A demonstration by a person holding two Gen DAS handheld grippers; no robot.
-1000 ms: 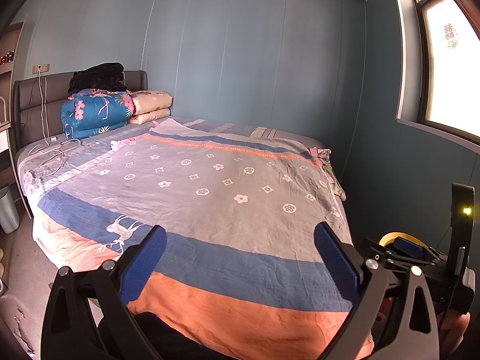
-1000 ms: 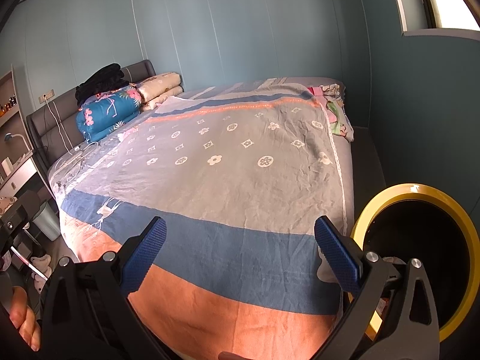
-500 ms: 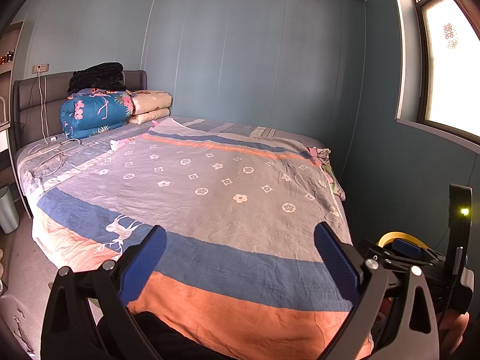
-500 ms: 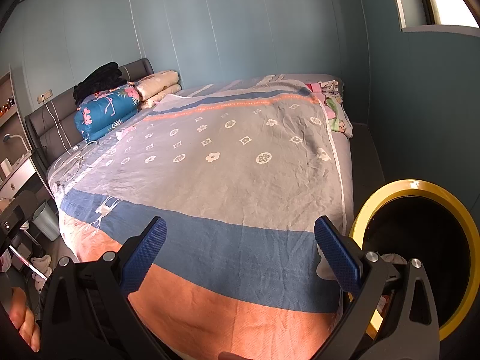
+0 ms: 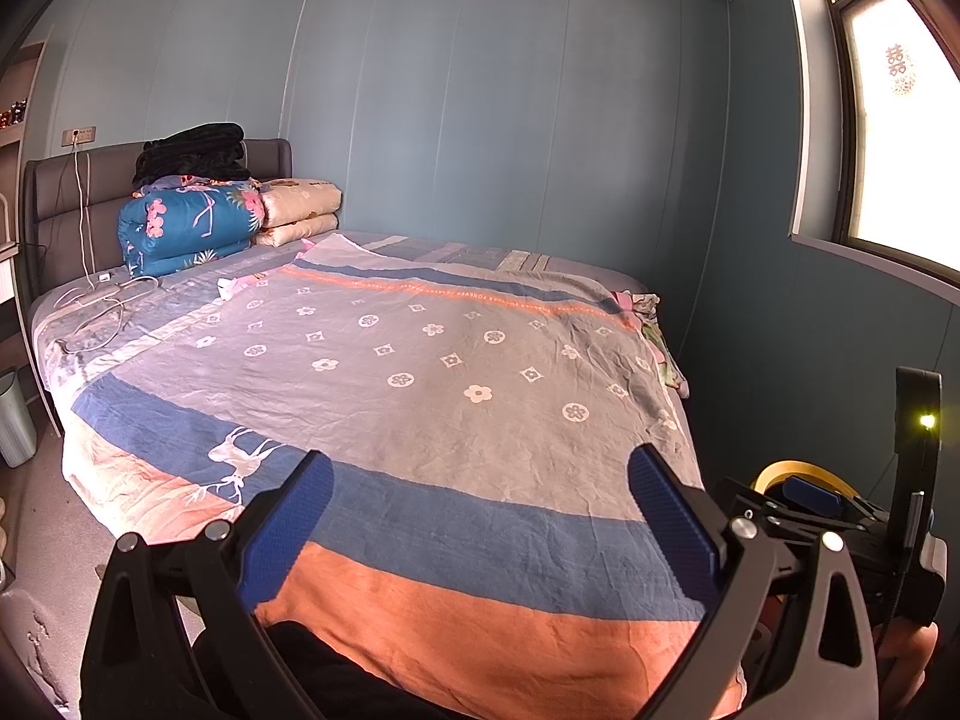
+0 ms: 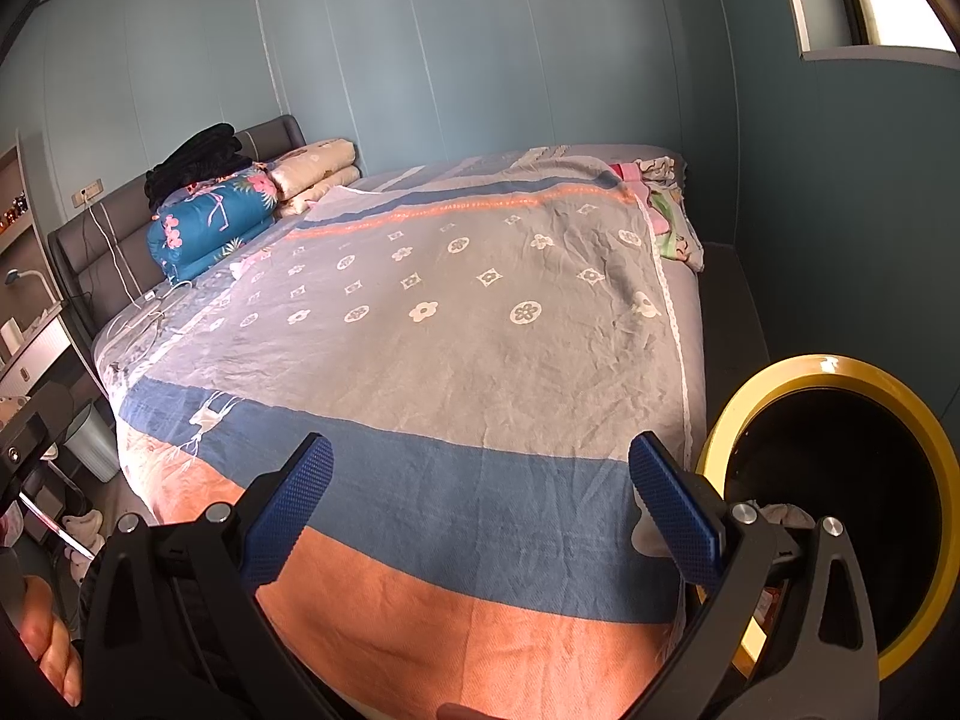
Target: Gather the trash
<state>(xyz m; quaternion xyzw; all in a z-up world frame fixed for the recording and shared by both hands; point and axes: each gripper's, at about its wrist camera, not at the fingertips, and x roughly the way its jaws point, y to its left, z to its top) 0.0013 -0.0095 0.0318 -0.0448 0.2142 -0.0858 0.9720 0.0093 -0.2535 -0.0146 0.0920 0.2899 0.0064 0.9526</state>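
At the far left, a pale ribbed bin (image 5: 13, 420) stands on the floor beside the bed (image 5: 420, 372). Your left hand-held gripper (image 5: 480, 516) hangs over the foot of the bed with its blue pads spread wide and nothing between them. Folded quilts (image 5: 192, 225) sit stacked against the headboard, and white cables (image 5: 102, 300) trail across the near-left corner of the mattress. Your right hand-held gripper (image 6: 480, 510) is likewise splayed wide and empty above the orange stripe of the bedspread. Just to its right stands the yellow-rimmed trash bin (image 6: 840, 372), close beside the bed's corner, with crumpled trash (image 6: 780, 516) lying inside near the rim. At the far right, a window (image 5: 900, 138) glows bright.
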